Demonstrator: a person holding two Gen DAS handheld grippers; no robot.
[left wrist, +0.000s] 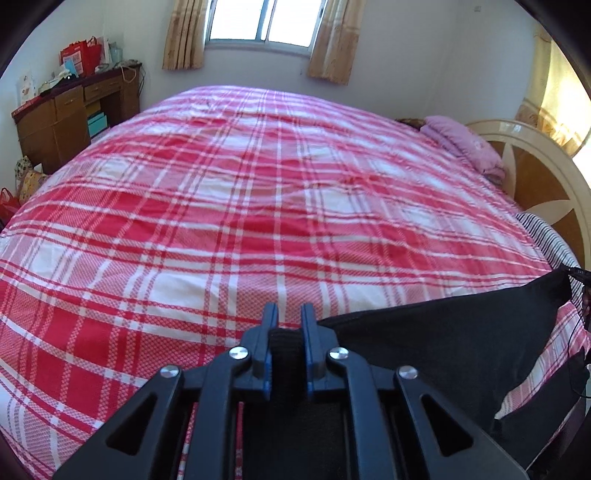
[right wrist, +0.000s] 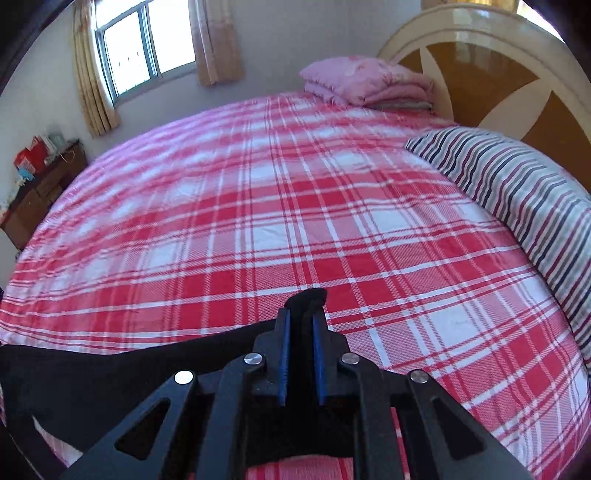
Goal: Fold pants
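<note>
Both hand-held grippers (left wrist: pixel 289 314) (right wrist: pixel 301 317) apparently clamp black pants (left wrist: pixel 443 332) above plaid bed (left wrist: pixel 258 203).

The plaid-covered bed (right wrist: pixel 258 206) lies wide and bare across its middle and far side, so a gripper could sweep over it freely toward the window (left wrist: pixel 264 22). On the right, a striped pillow (right wrist: pixel 517 192) bulges up along the edge, with the headboard (right wrist: pixel 491 70) rising behind it. A folded pink quilt (right wrist: pixel 362 83) is stacked in the far right corner. Beyond the bed's far left stands a cluttered wooden desk (left wrist: pixel 70 110). At the near edge, black pants (left wrist: pixel 443 332) stretch between the two grippers.
</note>
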